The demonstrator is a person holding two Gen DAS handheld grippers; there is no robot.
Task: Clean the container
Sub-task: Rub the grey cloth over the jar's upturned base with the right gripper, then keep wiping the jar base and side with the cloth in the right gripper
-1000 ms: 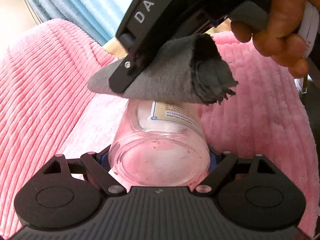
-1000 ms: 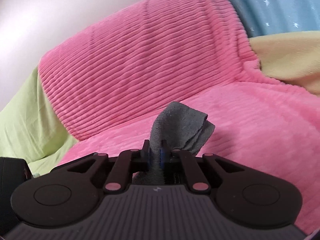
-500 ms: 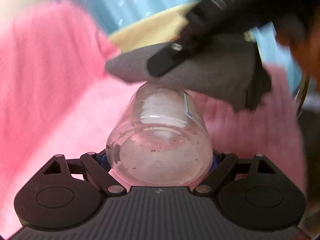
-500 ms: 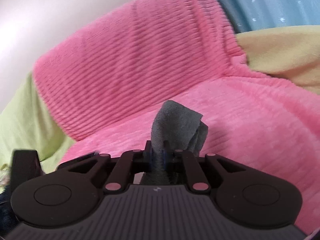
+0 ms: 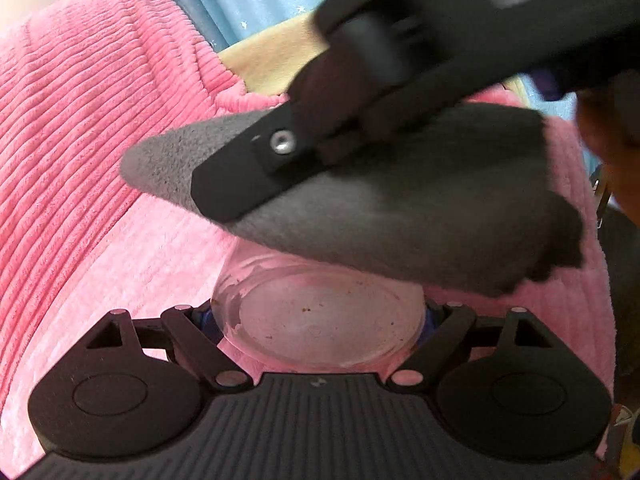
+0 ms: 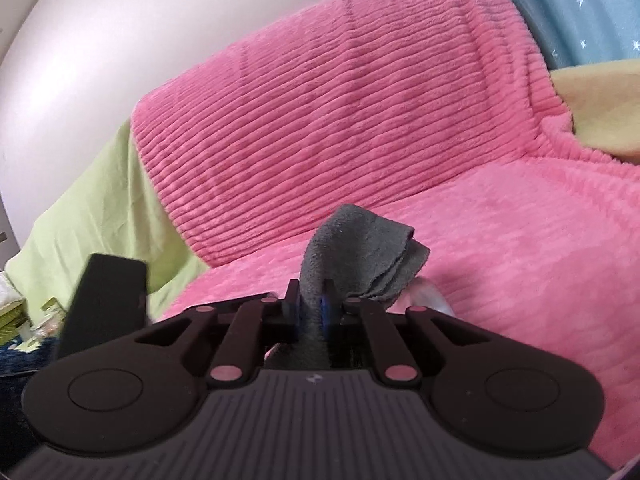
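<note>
The clear jar (image 5: 320, 320) was clamped between the fingers of the left tool (image 5: 320, 330), base toward the camera, so that its side was presented for wiping above the pink blanket (image 5: 100, 140). The grey cloth (image 5: 380, 216) was pinched in the nearly closed right tool (image 6: 312, 304) and laid across the jar's upper side, apparently to rub it. Brown specks were seen on the base. No writing could be read.

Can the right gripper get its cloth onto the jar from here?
Probably yes. The right gripper, shut on the cloth, hangs directly over the jar held by the left gripper, with nothing between them.
</note>
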